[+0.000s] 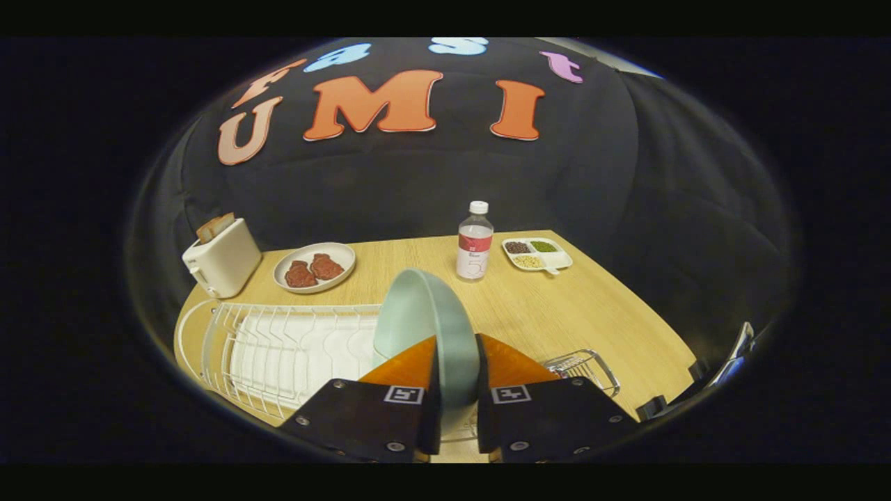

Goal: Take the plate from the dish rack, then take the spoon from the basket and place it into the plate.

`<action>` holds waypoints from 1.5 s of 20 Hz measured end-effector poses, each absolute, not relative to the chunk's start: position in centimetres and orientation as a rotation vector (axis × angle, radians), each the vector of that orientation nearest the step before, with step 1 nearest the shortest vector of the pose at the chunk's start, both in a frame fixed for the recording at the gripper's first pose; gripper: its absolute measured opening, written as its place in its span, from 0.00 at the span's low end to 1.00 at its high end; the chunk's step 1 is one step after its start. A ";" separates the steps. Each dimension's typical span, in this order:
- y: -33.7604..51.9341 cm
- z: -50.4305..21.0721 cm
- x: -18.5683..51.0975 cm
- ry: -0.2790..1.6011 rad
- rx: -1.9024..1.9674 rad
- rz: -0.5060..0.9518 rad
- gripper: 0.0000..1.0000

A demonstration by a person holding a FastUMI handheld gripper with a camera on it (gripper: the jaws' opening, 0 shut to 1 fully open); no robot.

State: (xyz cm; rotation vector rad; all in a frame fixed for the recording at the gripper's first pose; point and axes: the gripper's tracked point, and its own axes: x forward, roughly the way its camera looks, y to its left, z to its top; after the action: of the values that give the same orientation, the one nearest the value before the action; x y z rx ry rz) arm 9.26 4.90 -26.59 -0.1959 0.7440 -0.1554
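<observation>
A pale green plate (424, 316) stands on edge between my two fingers, its rim pressed by both. My gripper (457, 379) is shut on the plate, which is held upright just above the right end of the white wire dish rack (278, 348). To the right of the fingers a small wire basket (585, 367) rests on the wooden table (557, 313); its contents are hidden behind my right finger (511, 365).
A white toaster (221, 259) with bread stands at the table's far left. Beside it is a plate of red meat pieces (314, 267). A water bottle (475, 242) and a divided snack tray (536, 253) sit at the far right.
</observation>
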 end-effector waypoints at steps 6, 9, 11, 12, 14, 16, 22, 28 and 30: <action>6.5 -25.6 9.7 0.708 -0.324 -0.175 0.19; 7.0 -24.9 9.9 0.690 -0.378 -0.190 0.19; 7.4 -24.1 10.1 0.671 -0.407 -0.196 0.19; 7.6 -23.8 10.2 0.659 -0.424 -0.202 0.19; 7.3 -23.3 10.2 0.658 -0.450 -0.220 0.19; 7.2 -22.8 10.2 0.650 -0.439 -0.235 0.19; 7.3 -20.9 8.3 0.648 -0.337 -0.211 0.19; 7.5 -20.7 3.9 0.728 -0.117 -0.153 0.19; 7.3 -20.7 1.9 0.761 -0.069 -0.145 0.19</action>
State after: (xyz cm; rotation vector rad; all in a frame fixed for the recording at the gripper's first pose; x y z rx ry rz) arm 1.88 7.28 -20.70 -0.0694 0.7609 -0.1451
